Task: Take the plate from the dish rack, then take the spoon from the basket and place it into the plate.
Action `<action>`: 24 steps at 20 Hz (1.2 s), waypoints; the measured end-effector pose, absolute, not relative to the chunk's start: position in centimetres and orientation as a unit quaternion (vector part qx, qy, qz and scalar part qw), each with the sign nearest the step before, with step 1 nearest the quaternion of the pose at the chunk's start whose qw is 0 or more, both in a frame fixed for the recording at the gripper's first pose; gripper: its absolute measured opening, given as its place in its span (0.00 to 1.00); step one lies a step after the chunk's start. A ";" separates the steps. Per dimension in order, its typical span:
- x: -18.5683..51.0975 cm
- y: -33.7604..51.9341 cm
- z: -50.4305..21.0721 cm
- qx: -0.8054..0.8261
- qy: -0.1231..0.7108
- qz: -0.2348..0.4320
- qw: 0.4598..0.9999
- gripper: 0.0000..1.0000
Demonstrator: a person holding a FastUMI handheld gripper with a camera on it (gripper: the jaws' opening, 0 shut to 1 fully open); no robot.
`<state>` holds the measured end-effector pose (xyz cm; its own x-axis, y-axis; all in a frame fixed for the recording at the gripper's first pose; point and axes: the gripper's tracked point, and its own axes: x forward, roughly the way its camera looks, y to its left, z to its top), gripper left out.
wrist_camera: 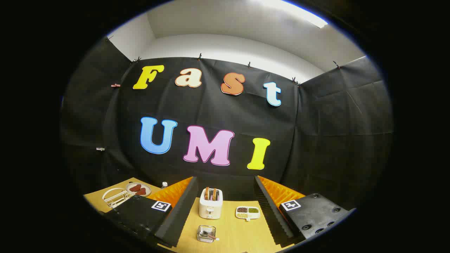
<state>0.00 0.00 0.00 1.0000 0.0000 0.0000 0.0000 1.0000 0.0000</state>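
Gripper (pixel 225 225) fingers spread wide, nothing between the pads, held high over wooden table (pixel 232 232). Basket (pixel 206 233) between fingers, close in, spoon (pixel 209 235) lying inside. Toaster (pixel 211 203) beyond it w/ bread in slots; divided snack dish (pixel 248 212) just beside. Dish rack (pixel 116 196) far left w/ white plate standing in it; plate w/ red pieces (pixel 138 189) behind. No legible writing on items; square marker tags (pixel 161 206) on finger blocks.

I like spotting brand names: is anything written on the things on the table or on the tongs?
No word, brand or number can be read on any of them.
Toaster: plain front, no lettering to be seen.
Square stickers on the tongs: black-and-white patterns, not words.
Glass basket and divided dish: too small to tell.
The tongs stand open, the toaster ahead between their fingers.
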 end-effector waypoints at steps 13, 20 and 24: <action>0.3 0.8 -1.1 -0.023 0.008 0.006 1.000 0.97; -0.4 2.2 -1.2 -0.016 0.009 0.015 1.000 0.97; -0.6 3.7 -0.9 -0.011 0.009 0.034 0.999 0.97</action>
